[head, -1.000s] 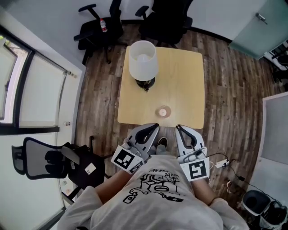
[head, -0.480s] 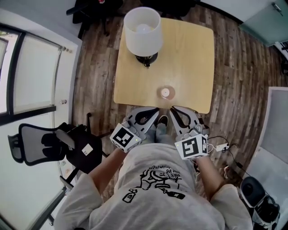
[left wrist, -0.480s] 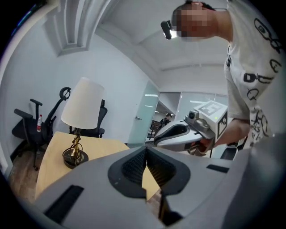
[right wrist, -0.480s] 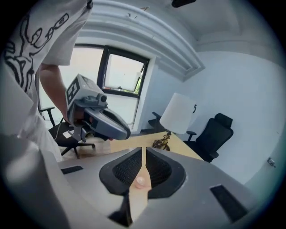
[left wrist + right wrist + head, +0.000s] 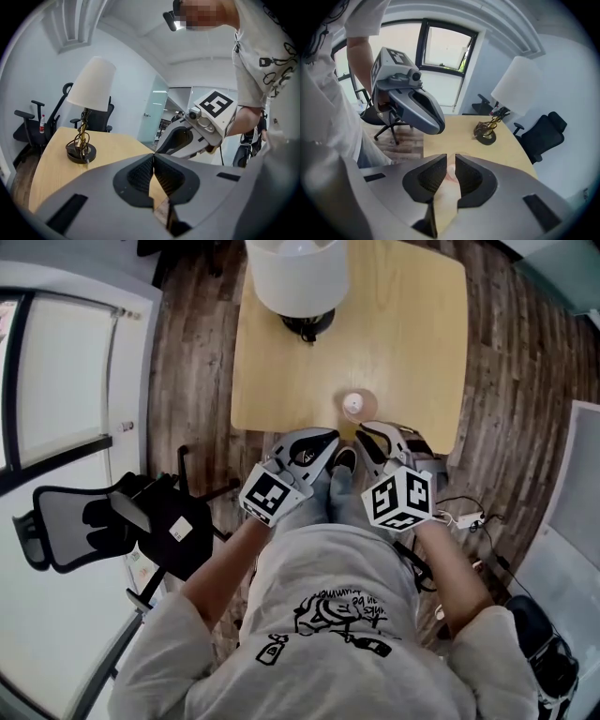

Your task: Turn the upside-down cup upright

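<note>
Worrying me most: the right gripper (image 5: 367, 432) has its jaws only a narrow slit apart. They have just been opening, and nothing sits between the pads. At that width they look too narrow to go around the cup (image 5: 353, 405) and would push it instead.
Cup position: it stands alone near the front edge of the table (image 5: 412, 352), just ahead of both grippers' tips. In the right gripper view a sliver of it shows pinkish through the slit.
Risk of a knock: a nudge from the tips could slide the cup along the smooth wood or topple it. With the edge so near, I judge it could roll off onto the floor.
Left gripper (image 5: 330, 437): its jaws are pressed together on nothing, and it hangs just beside the right one.
Risk of crowding: with the two held that close, they could bump each other while the cup is being turned.
Risk in the flip: a light pinch on the smooth wall may let the cup slip partway through the turn.
Lamp (image 5: 295, 273): it stands well apart at the far side, so it seems out of harm's way.
Container, cup: from above it reads as base up, mouth down on the wood. Nothing rests on top, and I cannot see underneath.
</note>
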`<state>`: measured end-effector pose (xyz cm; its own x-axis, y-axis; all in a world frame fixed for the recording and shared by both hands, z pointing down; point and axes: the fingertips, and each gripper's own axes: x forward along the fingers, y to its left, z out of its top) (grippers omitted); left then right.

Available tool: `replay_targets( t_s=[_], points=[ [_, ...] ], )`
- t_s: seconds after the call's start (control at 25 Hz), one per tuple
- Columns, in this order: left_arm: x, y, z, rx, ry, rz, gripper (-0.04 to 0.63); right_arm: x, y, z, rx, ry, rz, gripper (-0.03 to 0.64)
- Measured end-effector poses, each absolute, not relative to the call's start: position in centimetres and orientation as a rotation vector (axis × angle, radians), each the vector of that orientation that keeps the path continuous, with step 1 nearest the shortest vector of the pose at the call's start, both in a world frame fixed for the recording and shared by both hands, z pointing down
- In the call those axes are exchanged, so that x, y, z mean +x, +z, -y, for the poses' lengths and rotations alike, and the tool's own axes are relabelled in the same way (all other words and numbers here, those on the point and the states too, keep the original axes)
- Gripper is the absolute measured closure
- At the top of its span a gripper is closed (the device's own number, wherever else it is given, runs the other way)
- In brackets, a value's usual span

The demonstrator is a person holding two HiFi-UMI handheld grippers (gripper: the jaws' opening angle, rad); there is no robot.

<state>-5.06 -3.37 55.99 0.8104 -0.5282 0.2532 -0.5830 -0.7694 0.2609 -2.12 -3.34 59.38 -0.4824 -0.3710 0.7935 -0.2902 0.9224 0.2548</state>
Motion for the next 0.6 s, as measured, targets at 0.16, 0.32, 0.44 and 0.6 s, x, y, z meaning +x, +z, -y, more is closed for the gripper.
replay_targets(
  t_s=[0.16, 0.32, 0.44, 0.6],
  points=[
    [-5.1, 58.2, 3.6, 2.669, 0.264, 0.855, 0.586, -1.9, 62.3, 3.6, 0.404, -0.086, 2.014, 0.54],
    [-4.8, 60.2, 3.8, 2.658, 0.284, 0.851, 0.586, -1.7, 64.2, 4.0, 0.353, -0.102, 1.96, 0.534],
    [-4.4, 61.7, 3.8, 2.662, 0.316, 0.844, 0.586, -1.6, 65.6, 3.9, 0.298, -0.108, 1.913, 0.523],
    [-4.4, 63.0, 4.0, 2.656, 0.337, 0.84, 0.586, -1.8, 67.2, 3.8, 0.244, -0.126, 1.858, 0.523]
  ],
)
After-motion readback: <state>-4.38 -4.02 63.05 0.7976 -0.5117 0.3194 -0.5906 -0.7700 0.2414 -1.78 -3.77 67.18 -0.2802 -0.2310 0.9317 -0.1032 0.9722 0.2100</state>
